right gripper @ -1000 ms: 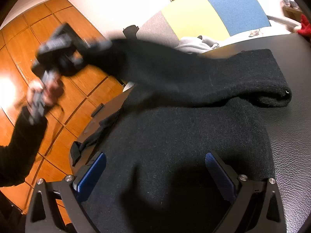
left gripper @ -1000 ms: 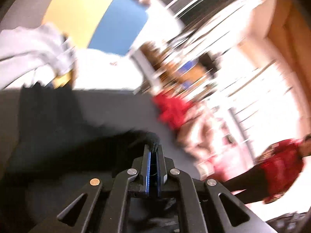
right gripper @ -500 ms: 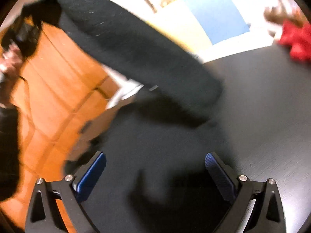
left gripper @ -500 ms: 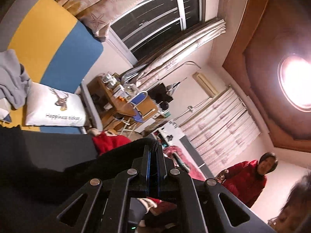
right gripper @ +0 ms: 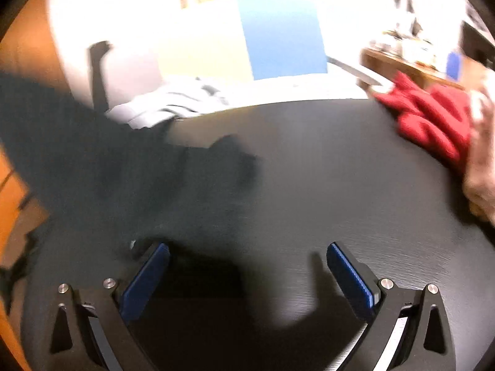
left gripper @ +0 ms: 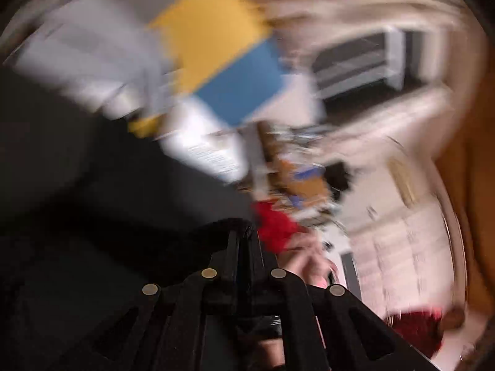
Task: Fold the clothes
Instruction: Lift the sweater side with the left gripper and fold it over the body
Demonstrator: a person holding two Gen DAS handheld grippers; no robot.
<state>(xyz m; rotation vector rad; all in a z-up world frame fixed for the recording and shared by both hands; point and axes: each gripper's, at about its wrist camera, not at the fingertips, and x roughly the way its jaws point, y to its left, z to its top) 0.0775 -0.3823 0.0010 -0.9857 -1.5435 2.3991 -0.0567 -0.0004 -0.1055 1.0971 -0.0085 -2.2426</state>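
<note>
Pinching a fold of the black garment (left gripper: 213, 235) in the left claw (left gripper: 247, 241), fingers pressed together on the cloth. Blurred picture on that side, so only dark fabric spreading over the left part of the dark counter (right gripper: 340, 170). Right claw (right gripper: 247, 266) wide open, holding nothing, low over bare counter near its front edge. Black garment (right gripper: 92, 167) draped from the left edge toward the middle. Red cloth (right gripper: 430, 117) at the far right corner. Grey garment (right gripper: 173, 105) beyond the far edge.
</note>
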